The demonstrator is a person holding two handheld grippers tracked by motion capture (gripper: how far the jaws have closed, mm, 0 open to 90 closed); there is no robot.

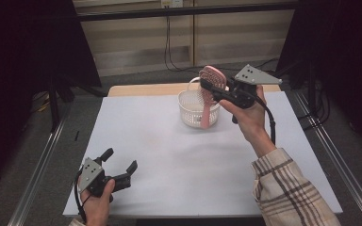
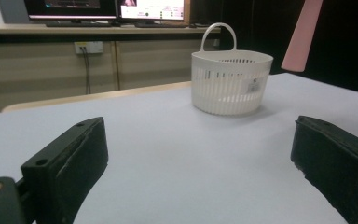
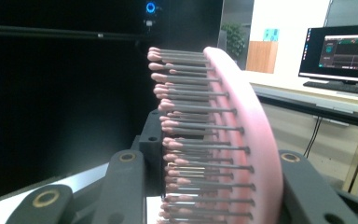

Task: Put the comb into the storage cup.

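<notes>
The right gripper [image 1: 215, 86] has its jaws clamped across the head of a pink hairbrush [image 1: 210, 96], one jaw against the smooth back and the other on the bristle side, and it holds the brush in the air toward the far right part of the bench [image 1: 169, 155], head up and handle hanging down over the white basket [image 1: 192, 106] that stands near the far edge. In the right gripper view the brush [image 3: 233, 140] shows a curved plastic back and rows of thin pins with rounded tips; it looks light and rigid in the body, while the pins probably give a little under pressure, so the grip on that side may be springy rather than firm. The smooth back could slip against a pad, and the long handle, hanging free, may swing if the hand turns quickly. A hold lower, at the neck where head meets handle, would likely be steadier. The left gripper [image 1: 121, 165] rests at the near left corner of the bench with its jaws apart and nothing between them.
</notes>
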